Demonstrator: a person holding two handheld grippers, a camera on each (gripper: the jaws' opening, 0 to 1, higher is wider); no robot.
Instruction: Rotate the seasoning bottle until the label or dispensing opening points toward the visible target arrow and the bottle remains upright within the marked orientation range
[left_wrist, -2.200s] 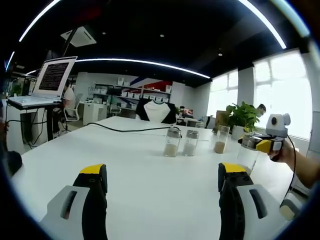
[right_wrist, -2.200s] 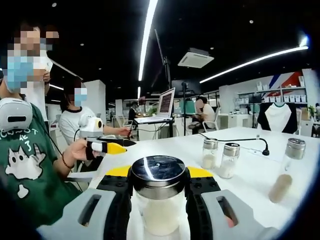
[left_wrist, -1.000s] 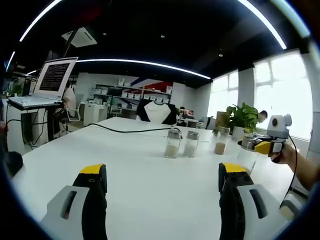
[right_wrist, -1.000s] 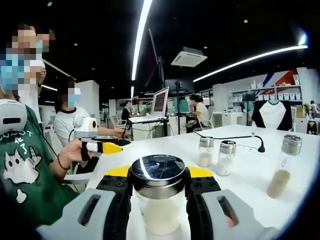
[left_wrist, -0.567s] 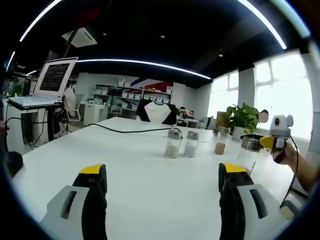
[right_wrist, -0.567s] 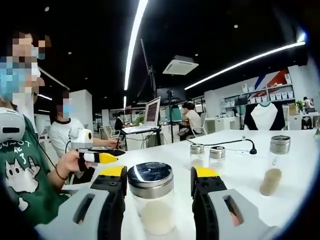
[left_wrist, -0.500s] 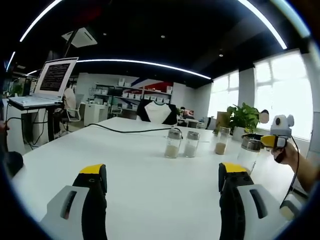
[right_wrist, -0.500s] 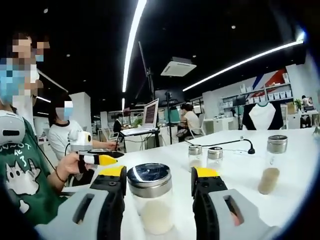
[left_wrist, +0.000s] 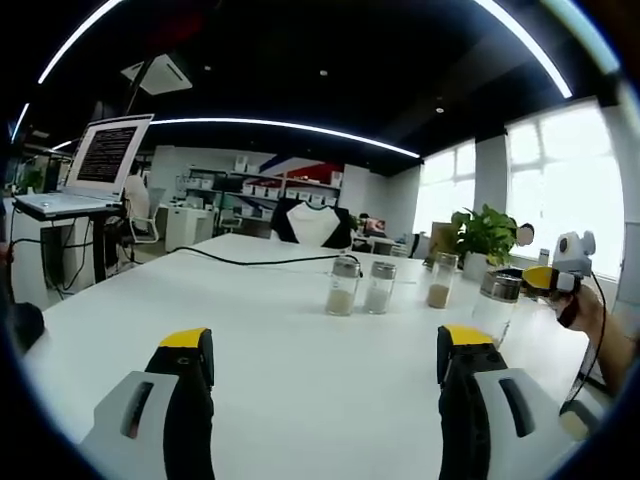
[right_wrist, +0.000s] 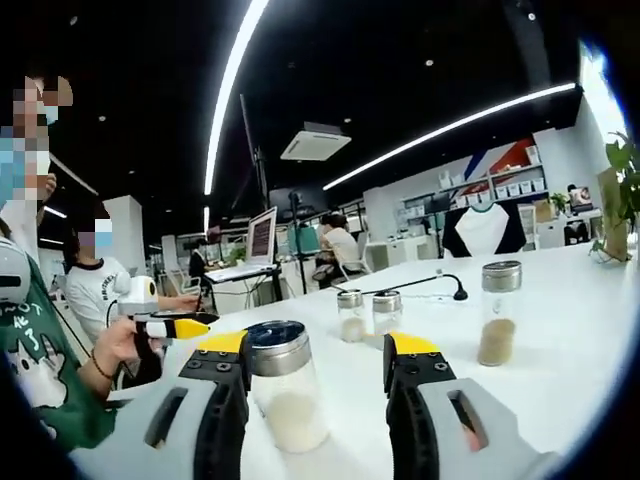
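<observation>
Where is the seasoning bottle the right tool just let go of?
In the right gripper view the bottle stands upright on the white table between the open right tool's jaws, nearer the left one. In the left gripper view it stands far right, beside that tool.

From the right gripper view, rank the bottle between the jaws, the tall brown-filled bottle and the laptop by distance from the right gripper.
1. Bottle between the jaws, at the right gripper.
2. Tall brown-filled bottle, right, mid-table.
3. Laptop, far left background.
</observation>
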